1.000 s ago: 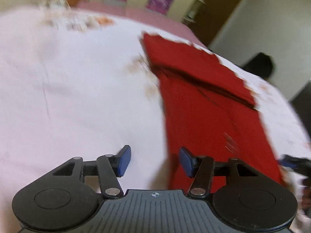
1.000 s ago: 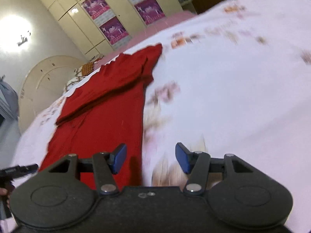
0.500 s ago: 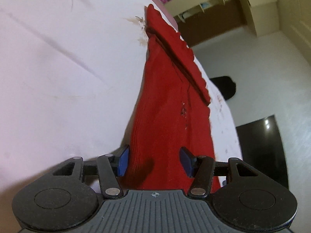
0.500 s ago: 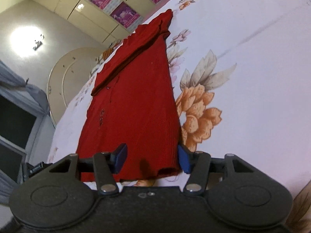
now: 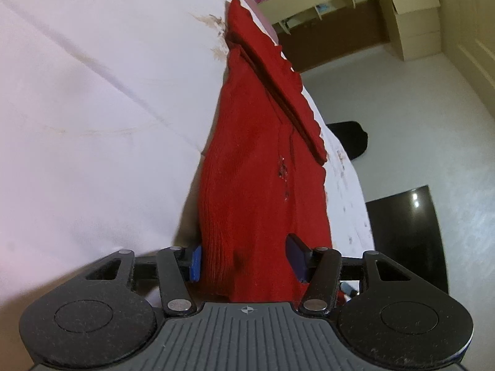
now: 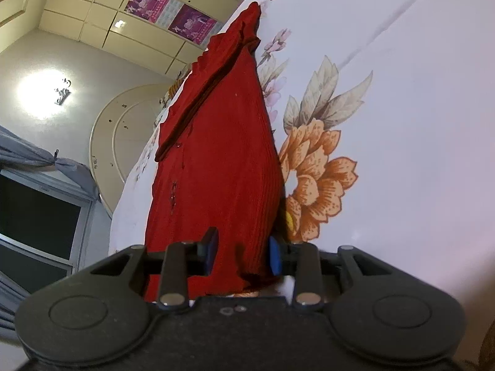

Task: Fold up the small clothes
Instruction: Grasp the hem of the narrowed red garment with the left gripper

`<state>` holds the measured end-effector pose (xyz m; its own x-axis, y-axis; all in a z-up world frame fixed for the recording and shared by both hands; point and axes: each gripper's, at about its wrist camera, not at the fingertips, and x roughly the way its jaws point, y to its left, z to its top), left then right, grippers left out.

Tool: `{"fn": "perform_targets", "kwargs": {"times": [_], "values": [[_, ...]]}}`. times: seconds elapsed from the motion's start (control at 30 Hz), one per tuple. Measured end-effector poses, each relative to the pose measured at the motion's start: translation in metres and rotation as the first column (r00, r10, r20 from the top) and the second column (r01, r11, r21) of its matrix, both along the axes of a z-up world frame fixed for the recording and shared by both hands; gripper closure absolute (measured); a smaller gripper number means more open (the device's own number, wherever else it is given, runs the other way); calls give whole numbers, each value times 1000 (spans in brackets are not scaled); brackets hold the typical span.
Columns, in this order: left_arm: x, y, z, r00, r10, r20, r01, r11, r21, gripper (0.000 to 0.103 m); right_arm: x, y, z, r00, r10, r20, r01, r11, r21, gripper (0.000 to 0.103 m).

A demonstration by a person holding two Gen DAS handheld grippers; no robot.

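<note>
A red knit garment (image 5: 260, 167) lies flat on a white floral bedsheet (image 5: 92, 99), with one long strip folded over its far side. My left gripper (image 5: 246, 262) straddles the garment's near hem; its blue pads stand wide apart, one on each side of the cloth edge. In the right wrist view the same garment (image 6: 222, 154) stretches away from my right gripper (image 6: 243, 255). That gripper's jaws have narrowed around the near hem corner, and the cloth bunches between the pads.
The bed edge drops to a pale floor (image 5: 417, 117) on the right of the left wrist view, with a dark object (image 5: 349, 139) there. Wardrobes with purple posters (image 6: 173, 9) line the far wall. An orange flower print (image 6: 312, 182) lies beside the garment.
Both grippers dropped low to the bed and slid onto the garment's near hem. The right jaws have closed in on the cloth; the left jaws stayed wide.
</note>
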<state>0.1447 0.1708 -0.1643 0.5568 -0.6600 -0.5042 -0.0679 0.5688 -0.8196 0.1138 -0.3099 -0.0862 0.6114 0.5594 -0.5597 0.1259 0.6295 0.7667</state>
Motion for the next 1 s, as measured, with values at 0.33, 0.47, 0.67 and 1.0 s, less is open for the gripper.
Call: {"fn": "perform_targets", "kwargs": {"times": [0.33, 0.47, 0.67, 1.0], "values": [[-17, 5, 3, 994, 101, 52, -105, 990, 95, 97, 5, 10, 9, 1000, -3, -2, 3, 993, -118, 97], [-34, 25, 20, 976, 161, 148, -173, 982, 70, 98, -10, 2, 30, 997, -18, 82, 28, 991, -132, 97], [-27, 27, -1, 987, 149, 60, -156, 978, 142, 98, -5, 5, 9, 1000, 19, -4, -19, 976, -219, 98], [-12, 38, 23, 957, 264, 119, -265, 964, -3, 98, 8, 4, 44, 995, 23, 101, -2, 979, -205, 97]]}}
